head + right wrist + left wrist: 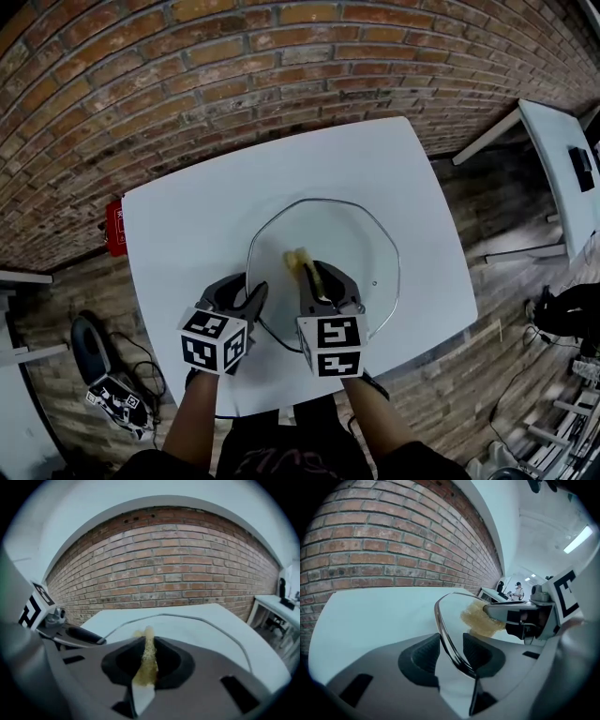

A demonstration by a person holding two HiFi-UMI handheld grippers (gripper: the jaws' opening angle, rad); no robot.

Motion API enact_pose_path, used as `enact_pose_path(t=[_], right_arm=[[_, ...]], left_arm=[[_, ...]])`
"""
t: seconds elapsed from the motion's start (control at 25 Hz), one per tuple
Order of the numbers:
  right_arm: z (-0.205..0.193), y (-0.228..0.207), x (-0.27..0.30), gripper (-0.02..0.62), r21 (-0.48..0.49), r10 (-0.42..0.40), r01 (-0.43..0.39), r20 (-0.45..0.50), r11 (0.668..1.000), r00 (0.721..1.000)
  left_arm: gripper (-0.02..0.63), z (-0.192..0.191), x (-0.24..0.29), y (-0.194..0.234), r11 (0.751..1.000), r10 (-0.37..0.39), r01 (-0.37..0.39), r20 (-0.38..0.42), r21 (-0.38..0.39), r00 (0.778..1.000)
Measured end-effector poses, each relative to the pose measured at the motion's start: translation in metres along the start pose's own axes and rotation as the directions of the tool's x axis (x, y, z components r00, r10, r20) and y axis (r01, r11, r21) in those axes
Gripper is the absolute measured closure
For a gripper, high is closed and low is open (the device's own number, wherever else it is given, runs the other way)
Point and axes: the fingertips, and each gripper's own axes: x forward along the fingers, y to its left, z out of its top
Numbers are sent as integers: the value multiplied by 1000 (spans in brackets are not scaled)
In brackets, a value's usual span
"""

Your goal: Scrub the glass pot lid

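In the head view, a round clear glass pot lid with a metal rim is seen on the white desk, ahead of both sets of fingers. Its near edge is reached by the left gripper. A yellow scrubbing sponge is pressed onto the glass just beyond the fingertips of the right gripper. A red brick wall lies beyond the desk.

In the left gripper view, the left gripper is shown with its fingers clamped on the lid's rim, the lid running forward from between them. The sponge and the right gripper are seen to the right of these fingers.

In the right gripper view, the right gripper is closed on the sponge, which is squeezed thin between the fingers. The lid is spread just ahead, and the left gripper is seen to the left.
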Motion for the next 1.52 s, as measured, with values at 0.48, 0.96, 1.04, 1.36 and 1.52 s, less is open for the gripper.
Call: enact_pose_path(t=[0.48,0.96,1.04,1.36,1.52], right_arm=[[-9,-152,-46,537,63,-356,360,-58,931,933],[14,10,-39,537,88,55,-55,6,995,998],[4,32,-39,537,99,108,-106,-16,989,994],[-30,6,-37,537,48,62,-56,-126,997,990],[-41,-54,-56,537,45,-86,94,-155,995,984]], left_arm=[[449,2,2,-1,1000,5,-5,3,8,1000],[449,0,-1,-2,1000,5,-5,3,2,1000],[449,-1,-1,-2,1000,4,-4,3,1,1000],[449,0,-1,-1,1000,4,-4,0,11,1000],[449,-1,0,-1,1000,6,-6,-3,12,1000]])
